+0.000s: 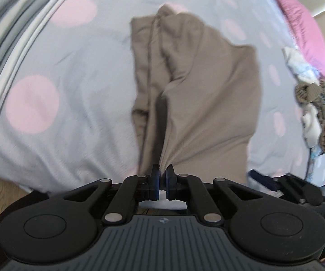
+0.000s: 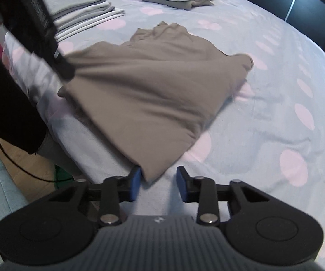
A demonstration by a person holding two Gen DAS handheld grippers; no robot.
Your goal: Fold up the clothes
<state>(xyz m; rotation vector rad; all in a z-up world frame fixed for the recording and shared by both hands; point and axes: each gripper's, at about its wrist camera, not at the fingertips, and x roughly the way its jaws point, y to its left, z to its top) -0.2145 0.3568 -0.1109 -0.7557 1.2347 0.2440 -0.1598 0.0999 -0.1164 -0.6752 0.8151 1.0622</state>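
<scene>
Taupe garment (image 2: 144, 94) is pinched at one corner by the left gripper (image 1: 162, 176), likely for lifting; the right gripper (image 2: 158, 180) straddles the near corner, jaws spread.

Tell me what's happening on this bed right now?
A person is folding a brown garment on a dotted bedsheet with a pair of tongs in each hand. The left tongs are shut on a pinch of the cloth. The right tongs stand open around the near corner, not yet gripping. Folded stacks lie farther back.
</scene>
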